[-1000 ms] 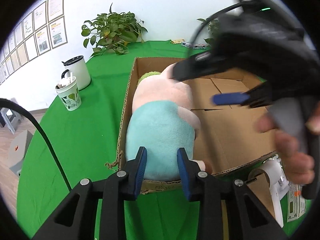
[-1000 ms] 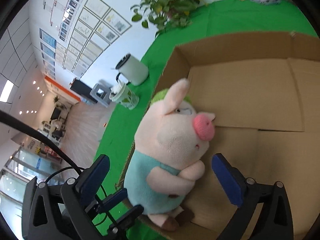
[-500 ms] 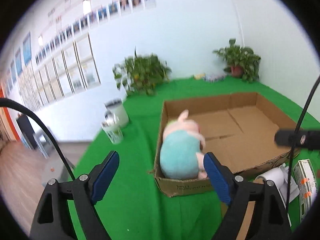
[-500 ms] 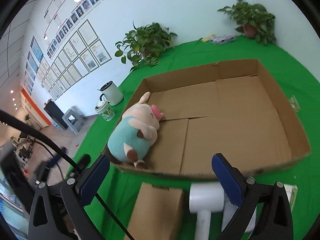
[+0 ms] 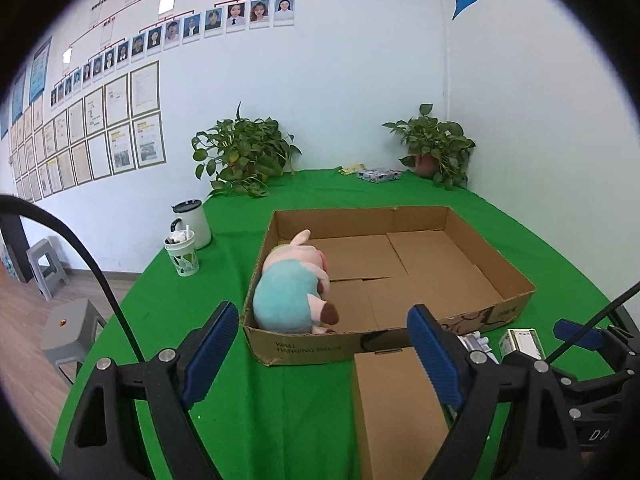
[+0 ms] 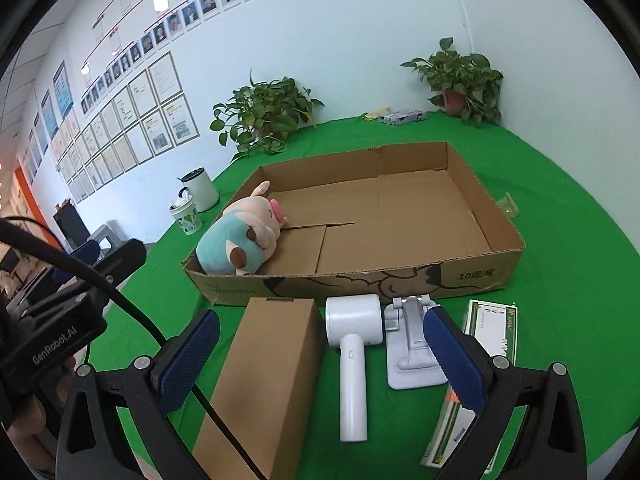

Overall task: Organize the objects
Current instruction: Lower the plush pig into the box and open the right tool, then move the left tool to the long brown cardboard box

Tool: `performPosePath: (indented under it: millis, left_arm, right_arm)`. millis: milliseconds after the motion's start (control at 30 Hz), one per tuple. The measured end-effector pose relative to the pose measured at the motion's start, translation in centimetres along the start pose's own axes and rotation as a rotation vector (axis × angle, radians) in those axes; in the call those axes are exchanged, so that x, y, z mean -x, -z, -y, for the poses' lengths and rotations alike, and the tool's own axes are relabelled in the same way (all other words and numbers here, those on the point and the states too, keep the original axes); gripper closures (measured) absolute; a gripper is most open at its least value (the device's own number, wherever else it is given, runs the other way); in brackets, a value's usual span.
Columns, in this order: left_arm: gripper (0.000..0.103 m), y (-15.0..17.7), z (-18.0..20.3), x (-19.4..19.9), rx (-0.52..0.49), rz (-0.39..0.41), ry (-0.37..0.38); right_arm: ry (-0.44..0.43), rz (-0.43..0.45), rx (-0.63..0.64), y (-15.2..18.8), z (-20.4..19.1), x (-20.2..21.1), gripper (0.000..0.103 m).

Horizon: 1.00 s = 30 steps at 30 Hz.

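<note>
1. Black triangular finger frames with cut-out windows are being shown on the left gripper (image 5: 320, 344) and the right gripper (image 6: 316, 356).
2. Ribbed blue pads (image 6: 454, 360) are being carried inside each finger.
3. Silver screws are being seen at the pivots.
4. A black cable (image 5: 92, 248) is being trailed alongside.
5. White "GenRobot.AI" lettering (image 6: 54, 346) is being displayed.

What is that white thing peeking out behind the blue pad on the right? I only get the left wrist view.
Observer: A white handheld appliance, lying on the green cloth, round head toward the cardboard tray.
Operator: Anything next to it?
Observer: A pale grey stand lies flat just right of it.
Operator: And past the tray's right wall?
Observer: A small clear object sits on the cloth there; I cannot tell what it is.
</note>
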State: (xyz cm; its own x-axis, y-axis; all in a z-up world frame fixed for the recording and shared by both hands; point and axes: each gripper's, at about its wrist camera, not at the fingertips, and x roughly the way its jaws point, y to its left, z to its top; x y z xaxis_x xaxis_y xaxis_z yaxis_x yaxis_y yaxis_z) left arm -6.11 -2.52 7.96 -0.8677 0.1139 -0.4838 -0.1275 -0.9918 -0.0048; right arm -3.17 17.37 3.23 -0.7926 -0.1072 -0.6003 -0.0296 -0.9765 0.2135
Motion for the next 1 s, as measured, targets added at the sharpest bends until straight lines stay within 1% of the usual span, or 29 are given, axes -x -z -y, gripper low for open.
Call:
performPosePath:
  millis: [67,133,167,200,233,267,300,367,433,467,500,533,567,600,633,700,767,833,933,1000]
  left_arm:
    - [0.017,0.3,0.2,0.2,0.018,-0.017,0.026]
    - [0.018,0.5,0.5,0.3,0.033,-0.014,0.052]
    - [0.020,0.7,0.7,0.4,0.037,-0.008,0.065]
    - [0.025,0.9,0.9,0.5,0.038,-0.002,0.075]
    - [0.062,1.0,1.1,0.5,0.035,-0.001,0.086]
    - [0.102,1.3,1.3,0.3,0.026,-0.011,0.095]
    - [0.099,1.5,1.6,0.1,0.018,-0.026,0.082]
    - [0.099,2.1,2.0,0.0,0.014,-0.018,0.067]
    - [0.099,2.4,2.3,-0.1,0.009,-0.019,0.073]
    - [0.083,2.4,2.4,-0.2,0.006,-0.021,0.057]
    - [0.066,2.4,2.5,-0.4,0.001,-0.029,0.042]
    - [0.021,2.5,2.4,-0.6,0.001,-0.031,0.040]
    - [0.005,2.6,2.2,-0.6,0.005,-0.019,0.042]
    - [0.005,2.7,1.9,-0.5,0.017,0.003,0.037]
    - [0.005,2.8,1.6,-0.6,0.024,0.002,0.030]
    - [0.005,3.0,0.8,-1.5,0.039,-0.049,0.032]
    - [0.005,3.4,-0.3,-2.2,0.083,-0.097,0.060]
    - [0.005,4.1,-1.6,-2.8,0.144,-0.158,0.126]
    - [0.005,5.5,-2.8,-3.5,0.199,-0.252,0.222]
    - [0.005,6.7,-2.9,-3.8,0.212,-0.308,0.299]
  right_arm:
    - [0.009,0.004,0.017,0.3,0.0,0.6,0.002]
    - [0.032,0.015,0.030,0.6,0.3,1.3,0.018]
    - [0.050,0.017,0.038,0.7,0.4,1.5,0.038]
    - [0.071,0.016,0.047,0.8,0.6,1.6,0.061]
    - [0.088,0.014,0.055,1.0,0.8,1.7,0.072]
    - [0.105,0.012,0.062,1.2,1.1,1.7,0.088]
    - [0.121,0.014,0.066,1.4,1.2,1.8,0.091]
    - [0.133,0.018,0.071,1.9,1.7,1.8,0.091]
    - [0.148,0.017,0.072,2.2,2.3,1.8,0.091]
    - [0.162,0.018,0.071,2.3,2.6,1.8,0.086]
    - [0.192,0.014,0.072,2.4,3.0,1.9,0.063]
    - [0.215,0.012,0.074,2.6,3.6,2.1,0.044]
    - [0.220,0.019,0.073,2.6,4.0,2.3,0.003]
    - [0.205,0.038,0.073,2.8,4.2,2.5,0.001]
    - [0.204,0.042,0.076,2.8,4.4,2.6,0.001]
    - [0.208,0.023,0.080,3.1,4.8,2.4,0.001]
    - [0.178,-0.012,0.073,3.6,5.4,1.9,0.001]
    - [0.127,-0.039,0.066,4.3,6.2,1.8,0.001]
    - [0.007,-0.115,0.103,5.9,6.3,1.3,0.001]
    - [-0.107,-0.179,0.125,7.2,5.5,1.3,0.001]
